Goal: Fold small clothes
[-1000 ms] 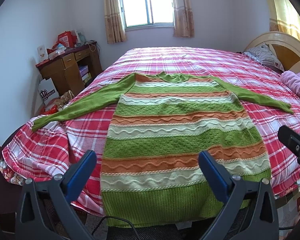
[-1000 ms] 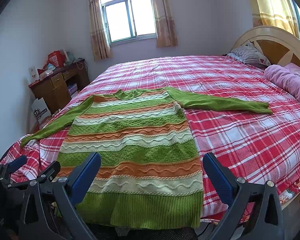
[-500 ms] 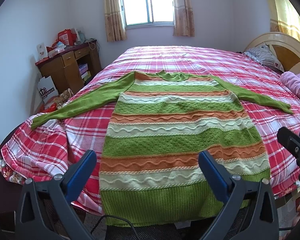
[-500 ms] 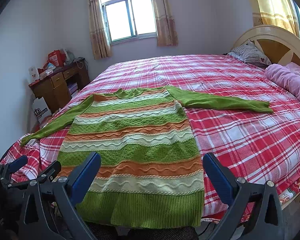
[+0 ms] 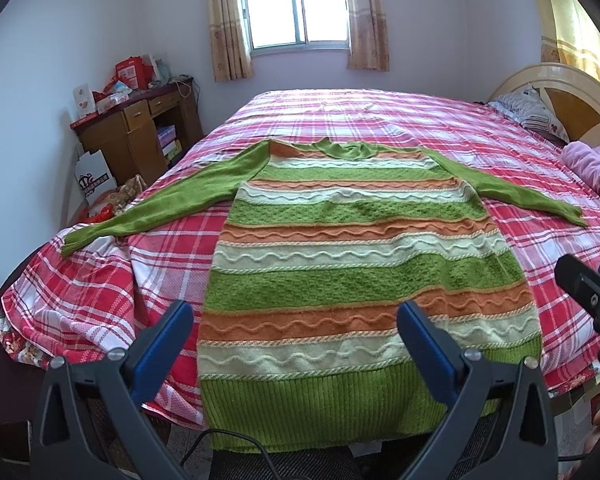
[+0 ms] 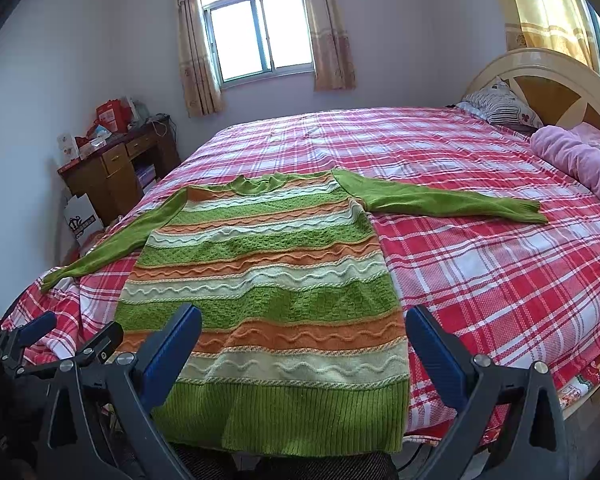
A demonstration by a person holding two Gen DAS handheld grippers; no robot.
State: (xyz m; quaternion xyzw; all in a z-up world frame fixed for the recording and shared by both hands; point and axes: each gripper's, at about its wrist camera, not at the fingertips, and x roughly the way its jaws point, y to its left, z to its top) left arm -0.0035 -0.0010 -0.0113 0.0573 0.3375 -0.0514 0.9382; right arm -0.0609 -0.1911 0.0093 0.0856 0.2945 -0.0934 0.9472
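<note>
Currently a striped knit sweater (image 5: 352, 264) is seen laid flat, front up, on the red plaid bed (image 5: 440, 132), filling the centre of the left wrist frame. Green, orange and cream bands are shown across its body; both sleeves are plain green and spread outward. The left-of-frame sleeve (image 5: 156, 208) is stretched toward the bed edge at middle left, the other sleeve (image 5: 516, 196) toward middle right. The ribbed green hem (image 5: 320, 408) is draped over the near bed edge at lower centre.

The left claw (image 5: 296, 344) is held at the bottom of its own frame, blue fingers (image 5: 164, 344) spread wide apart, nothing gripped, hovering above the hem area; contact with the sweater is not seen. The right claw (image 6: 304, 348) is likewise shown wide apart and empty at the bottom of the right wrist frame, over the lower right part of the sweater (image 6: 268, 280). Part of the left claw (image 6: 56, 344) is visible at lower left of the right wrist frame; part of the right claw (image 5: 592, 292) is caught at the right edge of the left wrist frame.

A wooden desk (image 5: 136, 136) with red boxes and clutter is placed at upper left beside the bed. A curtained window (image 5: 296, 8) is seen at top centre. A curved headboard (image 6: 540, 84), a patterned pillow (image 6: 496, 108) and a pink blanket (image 6: 576, 156) are located at upper right.
</note>
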